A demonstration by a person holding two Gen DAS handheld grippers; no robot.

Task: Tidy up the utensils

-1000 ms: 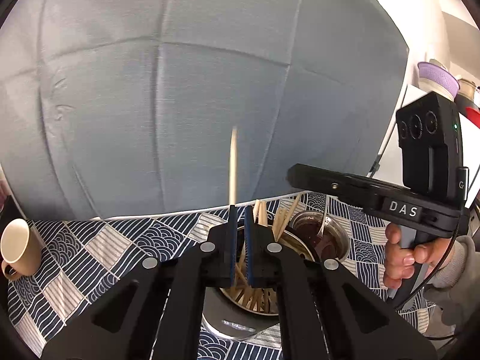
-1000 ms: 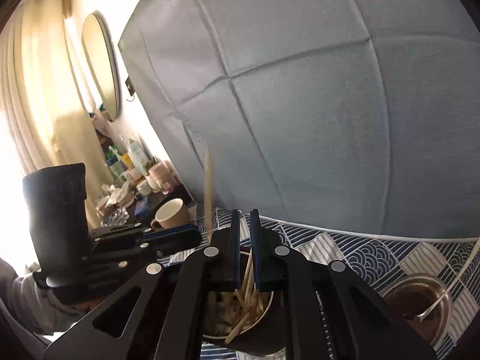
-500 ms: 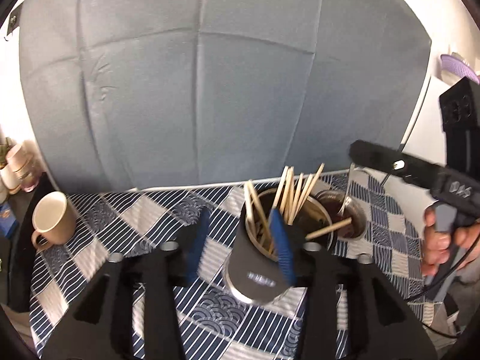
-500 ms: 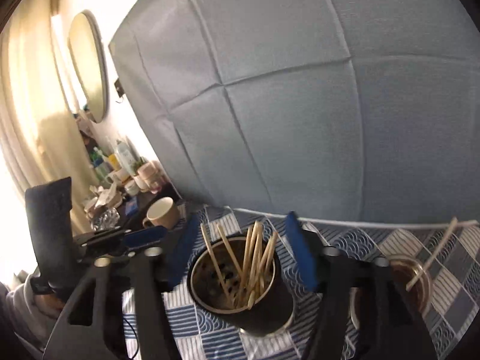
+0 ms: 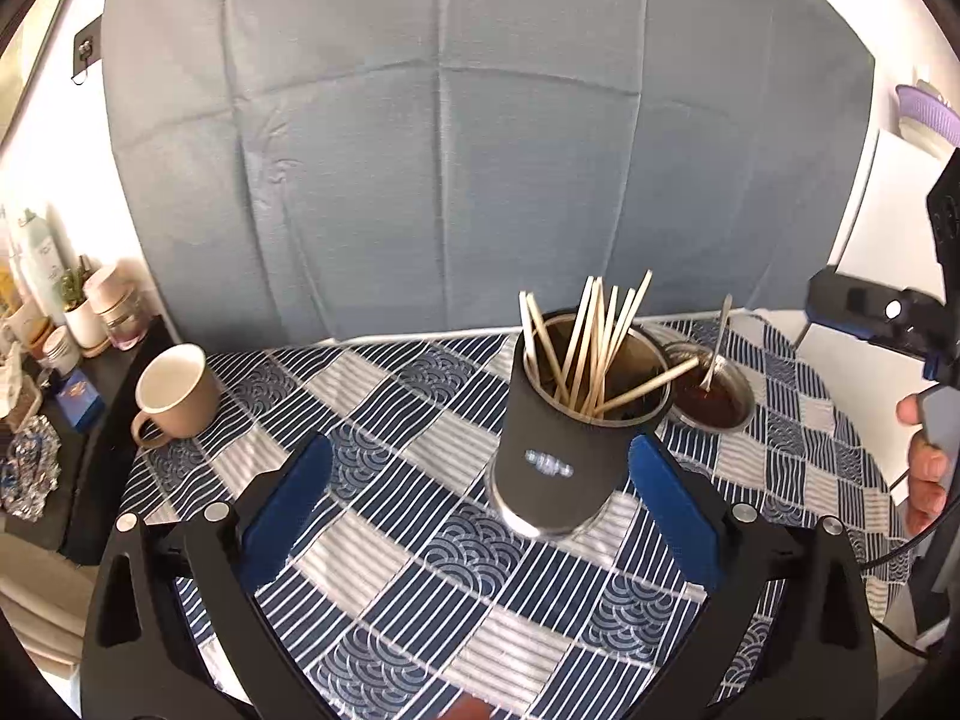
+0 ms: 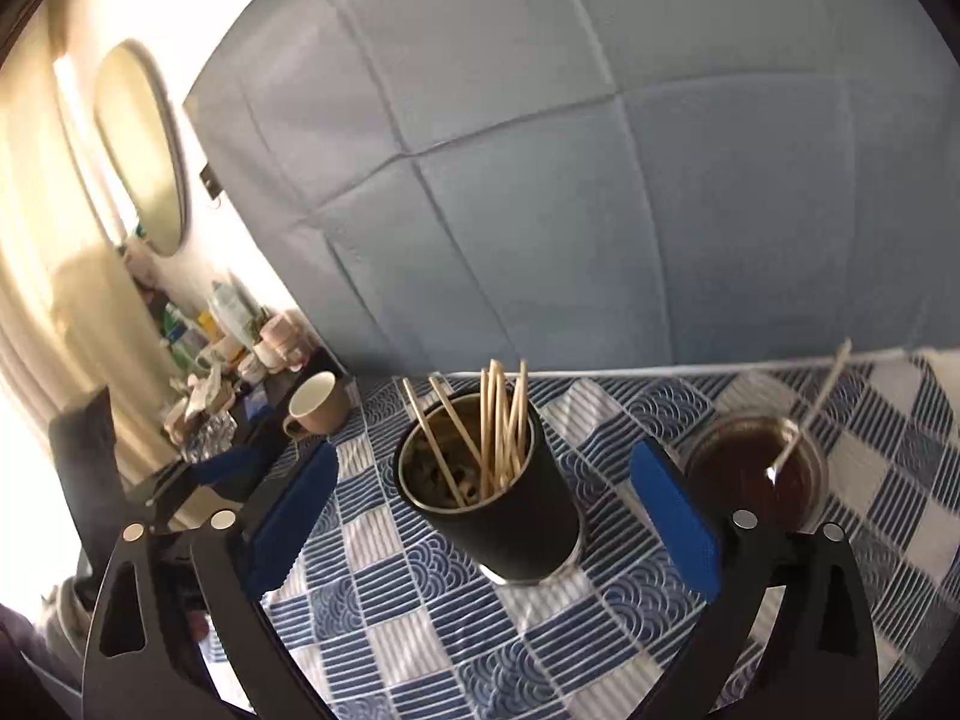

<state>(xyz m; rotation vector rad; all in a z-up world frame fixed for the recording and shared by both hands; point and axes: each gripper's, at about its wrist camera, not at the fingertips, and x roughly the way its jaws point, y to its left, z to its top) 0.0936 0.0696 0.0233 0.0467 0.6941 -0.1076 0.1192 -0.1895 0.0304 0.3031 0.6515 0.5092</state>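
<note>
From the left wrist, the left gripper point(image 5: 480, 492) has its blue pads point(image 5: 288, 504) spread wide; its jaws have just been opening, and nothing is clamped between them. The dark cup point(image 5: 555, 468) stands upright on the blue patterned cloth point(image 5: 420, 570), in the gap between the fingers but nearer the right pad, with neither pad pressing on it. A bunch of pale chopsticks point(image 5: 591, 348) stands in the cup, fanned out, one leaning low over the rim toward a small bowl point(image 5: 711, 387) of dark liquid just behind and to the right. A spoon point(image 5: 717, 342) rests in that bowl. A beige mug point(image 5: 174, 393) sits well off to the left at the cloth's edge. At the far right a hand point(image 5: 927, 468) holds the right gripper's handle.

From the right wrist, the right gripper point(image 6: 480, 510) is likewise wide apart, jaws just opened, holding nothing. The cup point(image 6: 498, 498) stands between its fingers without touching them, the chopsticks point(image 6: 498, 420) upright inside. The bowl point(image 6: 756, 474) sits beside the right pad point(image 6: 672, 516), spoon point(image 6: 810, 414) leaning out to the upper right. The mug point(image 6: 315, 405) is behind to the left, near a cluttered shelf point(image 6: 228, 384).
</note>
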